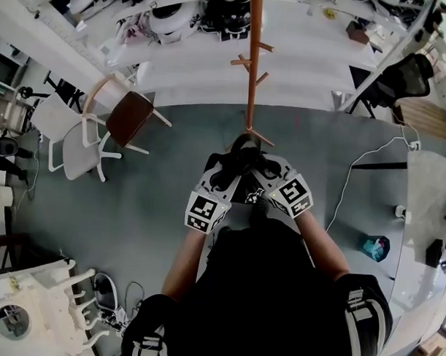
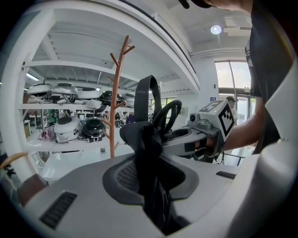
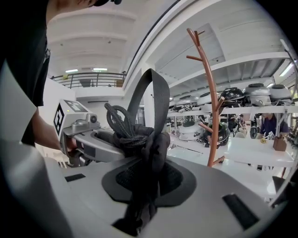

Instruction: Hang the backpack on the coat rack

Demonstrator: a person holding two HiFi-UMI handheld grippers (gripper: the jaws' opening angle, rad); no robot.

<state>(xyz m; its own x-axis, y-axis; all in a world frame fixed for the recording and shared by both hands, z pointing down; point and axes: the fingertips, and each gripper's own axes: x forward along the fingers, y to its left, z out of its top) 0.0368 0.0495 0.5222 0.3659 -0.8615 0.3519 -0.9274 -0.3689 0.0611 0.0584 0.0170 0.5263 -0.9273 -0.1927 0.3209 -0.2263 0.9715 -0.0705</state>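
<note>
Carrying seems to be the step in hand: the backpack [image 1: 243, 157] is up off the floor [image 1: 157, 186], held in front of the person, and the coat rack [image 1: 252, 72] stands near ahead of it, not touching. The left hand-held gripper [image 2: 150, 158] is clamped on a fold of black cloth at the top of the backpack. The right hand-held gripper [image 3: 148, 162] pinches the same bundle from the other side, next to a knot of black cord [image 3: 122, 125]. The carrying loop [image 2: 149, 97] stands upright above the jaws, free. So the lifting looks done. What is left, I judge, is to bring the loop to one of the pegs [image 1: 241, 62], slip it over and let go. The pegs that show are bare. The backpack is the only container here, and I cannot tell what is inside it.
</note>
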